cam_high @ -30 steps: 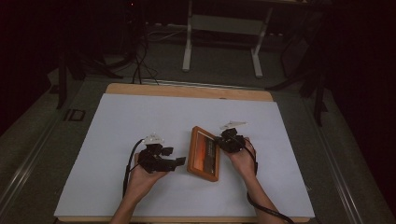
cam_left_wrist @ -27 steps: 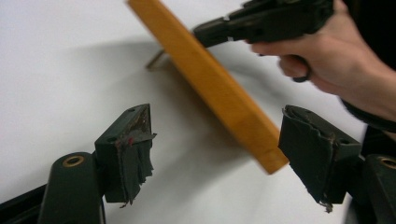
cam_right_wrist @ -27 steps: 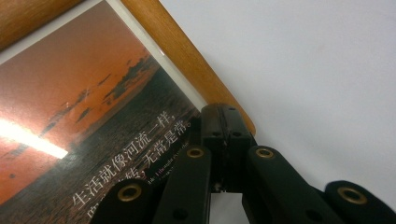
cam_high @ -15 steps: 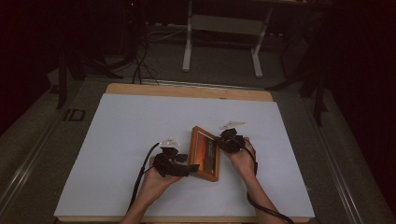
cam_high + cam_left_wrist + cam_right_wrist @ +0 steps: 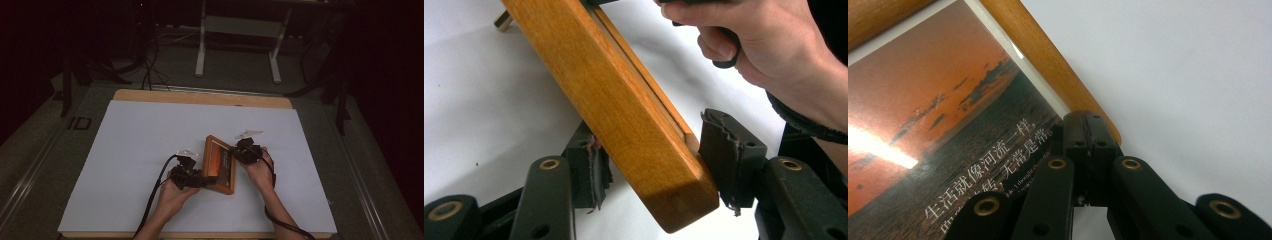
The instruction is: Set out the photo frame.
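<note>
A wooden picture frame (image 5: 220, 165) with an orange sunset print lies on the white table sheet (image 5: 140, 145). My left gripper (image 5: 205, 181) is at the frame's near left corner. In the left gripper view the frame (image 5: 624, 100) runs between the jaws of my left gripper (image 5: 654, 160). They have just been closing, and both pads now lie against its sides. My right gripper (image 5: 241, 151) is at the frame's far right edge. The right gripper (image 5: 1091, 131) is shut, with its tips against the wooden rim (image 5: 1038, 50) beside the print (image 5: 948, 125).
The person's right hand (image 5: 764, 50) is close behind the frame. A cable (image 5: 152, 197) trails from the left gripper toward the table's near edge. A white stand (image 5: 237, 30) and dark cables are on the floor beyond the table. Bare sheet lies to the left and far side.
The left gripper has moved right, up to the frame's near corner, and its jaws have closed around the frame. The right gripper and the frame have kept still.
</note>
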A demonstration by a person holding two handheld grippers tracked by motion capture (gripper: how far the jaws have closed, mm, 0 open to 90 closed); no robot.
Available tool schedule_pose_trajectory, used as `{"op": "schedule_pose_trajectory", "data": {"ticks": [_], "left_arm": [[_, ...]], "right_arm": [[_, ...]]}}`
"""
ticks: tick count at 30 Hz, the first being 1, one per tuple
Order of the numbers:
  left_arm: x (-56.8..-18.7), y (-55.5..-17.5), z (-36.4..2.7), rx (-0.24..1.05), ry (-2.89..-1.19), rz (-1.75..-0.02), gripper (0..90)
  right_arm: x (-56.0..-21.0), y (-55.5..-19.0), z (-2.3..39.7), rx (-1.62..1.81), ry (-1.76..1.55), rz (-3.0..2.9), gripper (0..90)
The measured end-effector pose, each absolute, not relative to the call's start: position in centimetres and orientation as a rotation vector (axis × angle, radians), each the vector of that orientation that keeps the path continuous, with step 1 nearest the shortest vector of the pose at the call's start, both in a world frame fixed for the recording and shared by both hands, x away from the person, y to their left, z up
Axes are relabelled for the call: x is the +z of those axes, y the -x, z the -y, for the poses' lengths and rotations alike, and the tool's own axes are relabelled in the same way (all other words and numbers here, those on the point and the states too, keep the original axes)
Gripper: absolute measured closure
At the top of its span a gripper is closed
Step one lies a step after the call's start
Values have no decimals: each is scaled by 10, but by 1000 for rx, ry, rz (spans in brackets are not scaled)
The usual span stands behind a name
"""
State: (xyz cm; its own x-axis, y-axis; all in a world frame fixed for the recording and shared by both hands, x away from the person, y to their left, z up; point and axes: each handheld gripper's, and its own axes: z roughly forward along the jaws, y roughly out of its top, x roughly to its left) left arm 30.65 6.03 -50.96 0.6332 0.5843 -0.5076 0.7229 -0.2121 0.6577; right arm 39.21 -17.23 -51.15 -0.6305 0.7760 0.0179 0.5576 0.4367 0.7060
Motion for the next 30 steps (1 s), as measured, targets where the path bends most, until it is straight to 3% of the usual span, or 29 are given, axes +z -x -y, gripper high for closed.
{"op": "schedule_pose_trajectory", "data": {"ticks": [5,18,30], "left_arm": [[-511,-307,-60,-210,-1872,-1068,511],[-503,-301,-44,-122,-1846,-1054,611],[-491,-292,-24,-24,-1879,-996,663]], "right_arm": [[-510,-391,177,987,-1139,-2380,900],[-497,-375,208,1022,-1128,-2334,900],[-452,-336,228,1161,-1011,-2257,784]]}}
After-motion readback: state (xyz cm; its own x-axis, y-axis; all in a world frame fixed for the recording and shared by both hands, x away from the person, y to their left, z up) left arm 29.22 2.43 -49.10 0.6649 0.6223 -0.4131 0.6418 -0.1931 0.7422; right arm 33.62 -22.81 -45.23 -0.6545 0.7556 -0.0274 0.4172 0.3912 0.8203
